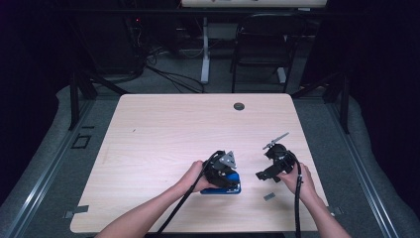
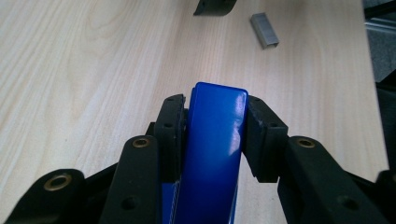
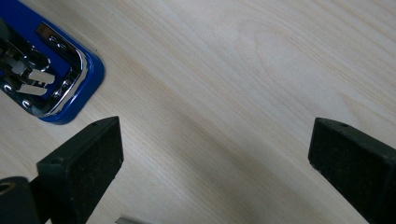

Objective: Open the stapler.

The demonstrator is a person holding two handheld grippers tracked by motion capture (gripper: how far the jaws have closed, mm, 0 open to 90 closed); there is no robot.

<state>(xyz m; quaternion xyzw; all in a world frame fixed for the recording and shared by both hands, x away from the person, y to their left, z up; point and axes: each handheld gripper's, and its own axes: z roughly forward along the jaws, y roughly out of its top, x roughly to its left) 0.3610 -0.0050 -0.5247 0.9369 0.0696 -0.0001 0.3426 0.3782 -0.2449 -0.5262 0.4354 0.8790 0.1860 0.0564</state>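
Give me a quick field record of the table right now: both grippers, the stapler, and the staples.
left gripper: shut on the blue stapler, one jaw on each side
right gripper: open, holding nothing, over bare table
stapler: opened up, metal inside showing in the right gripper view
staples: one strip lying loose on the table, apart from both grippers

The blue stapler (image 3: 70, 88) runs off the right gripper view's edge; the staple strip (image 3: 128, 219), seemingly, barely shows.
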